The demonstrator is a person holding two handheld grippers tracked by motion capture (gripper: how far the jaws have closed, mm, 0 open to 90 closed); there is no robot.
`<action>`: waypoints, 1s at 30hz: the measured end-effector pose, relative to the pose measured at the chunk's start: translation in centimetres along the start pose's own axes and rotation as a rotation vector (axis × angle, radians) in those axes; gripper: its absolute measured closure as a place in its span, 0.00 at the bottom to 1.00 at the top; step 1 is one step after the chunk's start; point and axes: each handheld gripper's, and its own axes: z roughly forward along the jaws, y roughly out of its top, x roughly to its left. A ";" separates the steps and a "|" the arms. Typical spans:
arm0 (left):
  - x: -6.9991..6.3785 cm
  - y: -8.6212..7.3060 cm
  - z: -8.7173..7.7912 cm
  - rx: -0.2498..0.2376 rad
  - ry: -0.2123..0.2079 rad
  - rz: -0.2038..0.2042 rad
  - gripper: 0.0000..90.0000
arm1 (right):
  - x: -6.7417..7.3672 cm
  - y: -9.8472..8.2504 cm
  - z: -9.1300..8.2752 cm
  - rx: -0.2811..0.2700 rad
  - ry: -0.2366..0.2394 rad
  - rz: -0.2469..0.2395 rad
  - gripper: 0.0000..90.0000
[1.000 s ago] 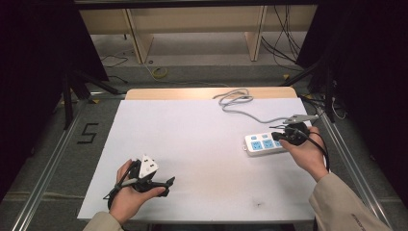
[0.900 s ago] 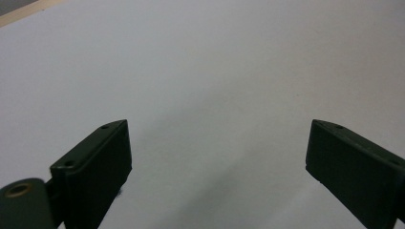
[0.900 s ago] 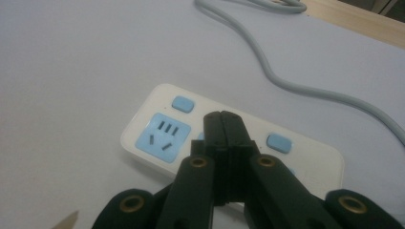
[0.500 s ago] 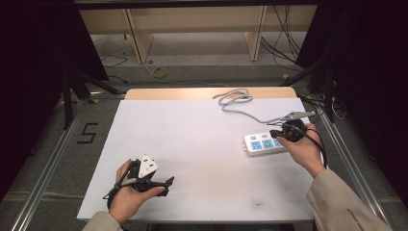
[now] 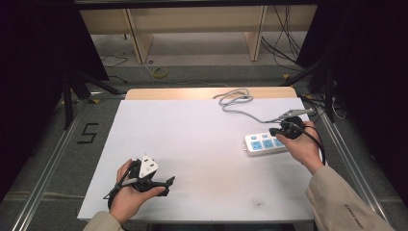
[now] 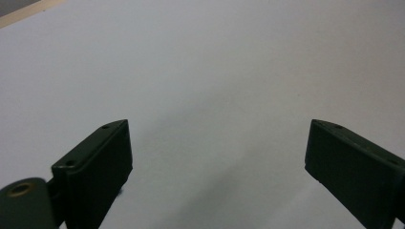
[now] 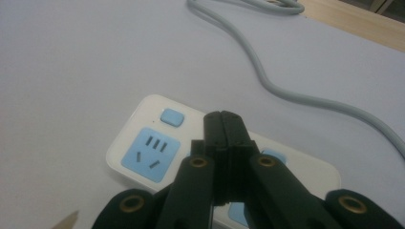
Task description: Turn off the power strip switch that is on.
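We saw the desk (image 5: pixel 202 144) covered w/ a plain white sheet, a strip of bare wood showing along its far edge. On the right side lay a white power strip (image 5: pixel 265 143) w/ blue sockets, its grey cord (image 5: pixel 239 105) snaking off toward the far edge and looping there.

The right hand-held gripper (image 5: pixel 274 131) sat directly over the strip's right end, held by the person's right hand (image 5: pixel 302 147). In the right gripper view its two black jaws were pressed flat together w/ nothing between them — the right hand-held gripper (image 7: pixel 222 125) pointed down at the middle of the power strip (image 7: pixel 153 148), just past the small blue button (image 7: pixel 171 117) and beside the first blue socket (image 7: pixel 150 153). We couldn't tell whether the tips touched the strip or hung just above it. The cord (image 7: pixel 286 90) curved away across the sheet beyond.

The left hand-held gripper (image 5: pixel 166 185) was at the near left of the desk, well apart from the strip, gripped by the left hand (image 5: pixel 127 195) w/ a white block (image 5: pixel 148 166) on top. In the left gripper view its jaws stood wide apart — left hand-held gripper (image 6: pixel 217 157) — w/ only bare white sheet (image 6: pixel 215 71) between them, holding nothing.

On the floor left of the desk we noted a "5" marking (image 5: pixel 87 133).
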 end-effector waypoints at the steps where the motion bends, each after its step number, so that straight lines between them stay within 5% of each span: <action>1: 0.0 0.0 0.0 -0.002 0.001 0.001 0.09 | 0.0 0.0 0.0 0.001 0.001 0.000 1.00; 30: 0.0 0.0 0.0 0.000 0.000 0.004 0.10 | -0.5 1.0 1.9 0.041 0.003 0.010 1.00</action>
